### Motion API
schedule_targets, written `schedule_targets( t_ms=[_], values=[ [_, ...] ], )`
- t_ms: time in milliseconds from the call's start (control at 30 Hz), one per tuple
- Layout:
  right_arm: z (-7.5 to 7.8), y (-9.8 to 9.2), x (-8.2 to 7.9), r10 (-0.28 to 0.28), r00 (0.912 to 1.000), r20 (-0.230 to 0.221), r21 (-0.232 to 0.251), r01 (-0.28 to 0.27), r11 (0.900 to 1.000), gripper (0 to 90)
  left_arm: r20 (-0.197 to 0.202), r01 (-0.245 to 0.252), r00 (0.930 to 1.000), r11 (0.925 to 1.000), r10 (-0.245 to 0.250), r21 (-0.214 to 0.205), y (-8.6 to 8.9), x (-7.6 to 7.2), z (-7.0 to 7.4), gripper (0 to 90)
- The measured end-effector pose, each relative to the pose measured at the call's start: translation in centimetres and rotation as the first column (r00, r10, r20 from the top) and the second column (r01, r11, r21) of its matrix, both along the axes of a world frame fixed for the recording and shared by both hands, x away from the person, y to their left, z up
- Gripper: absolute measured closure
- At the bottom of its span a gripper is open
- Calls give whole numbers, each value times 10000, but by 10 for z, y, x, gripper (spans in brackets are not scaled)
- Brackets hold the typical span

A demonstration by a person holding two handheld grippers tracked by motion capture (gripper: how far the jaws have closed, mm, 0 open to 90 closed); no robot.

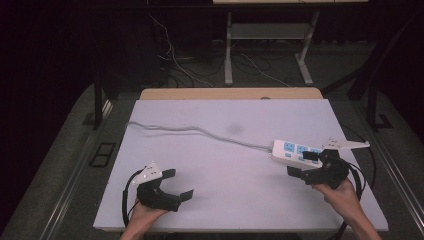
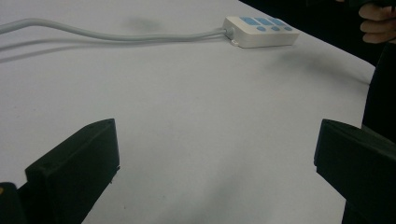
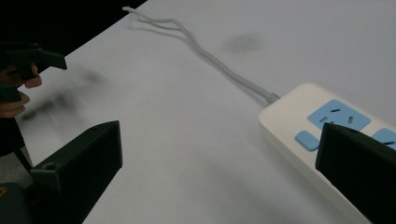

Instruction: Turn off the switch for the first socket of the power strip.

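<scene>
Hovering my right tongs wide open and empty at the near end of the power strip on the bench's right side. Left tongs gape empty too, well apart. Looks like the approach; next I'd straddle it and squeeze.

High view: overhead, facing forward across white table. Gripper views: low, close, along tabletop. Shared: power strip, cord.
</scene>
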State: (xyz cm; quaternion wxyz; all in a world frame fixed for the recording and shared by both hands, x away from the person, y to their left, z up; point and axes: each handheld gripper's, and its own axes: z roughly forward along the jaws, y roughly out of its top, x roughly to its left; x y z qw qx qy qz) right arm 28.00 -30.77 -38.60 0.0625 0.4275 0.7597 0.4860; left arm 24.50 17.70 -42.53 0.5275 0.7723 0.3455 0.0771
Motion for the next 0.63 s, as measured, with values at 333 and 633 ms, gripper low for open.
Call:
schedule_targets(
  t_ms=[333, 633],
  values=[
    [-26, 5, -17, 507, 9986, -137, 236, -504, 9985, 4, -10, 20, 10000, 10000, -20, 14, 0, 0, 0, 0],
    [-42, 9, -29, 617, 9980, -117, -110, -618, 9980, 4, -53, 51, 10000, 10000, -51, 70, -1, 1, -1, 0]
  ],
)
